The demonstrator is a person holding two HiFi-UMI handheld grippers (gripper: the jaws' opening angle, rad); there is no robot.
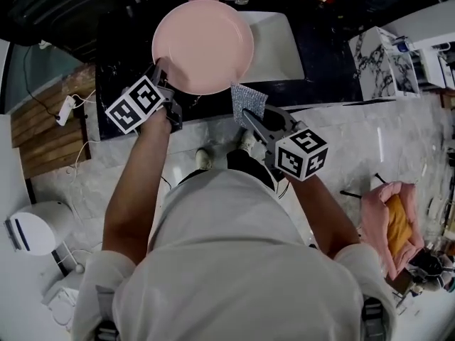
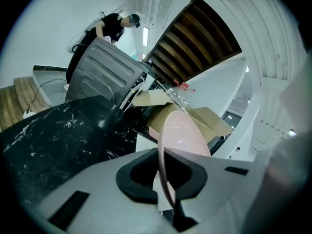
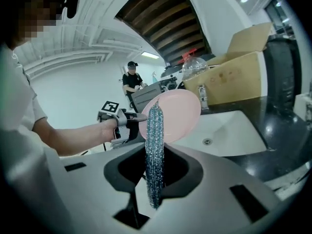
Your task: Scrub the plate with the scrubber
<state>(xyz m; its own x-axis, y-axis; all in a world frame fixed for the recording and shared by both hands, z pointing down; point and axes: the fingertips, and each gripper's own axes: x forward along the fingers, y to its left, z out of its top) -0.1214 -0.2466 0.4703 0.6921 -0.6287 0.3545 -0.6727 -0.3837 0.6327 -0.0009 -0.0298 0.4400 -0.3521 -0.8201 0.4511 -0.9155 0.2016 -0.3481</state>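
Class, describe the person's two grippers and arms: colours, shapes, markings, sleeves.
The left gripper and right gripper each have grey tongs with black pads around a rounded opening. Each carries a white cube printed with black square markers. The person wears a white short-sleeved shirt, and the forearms are bare.
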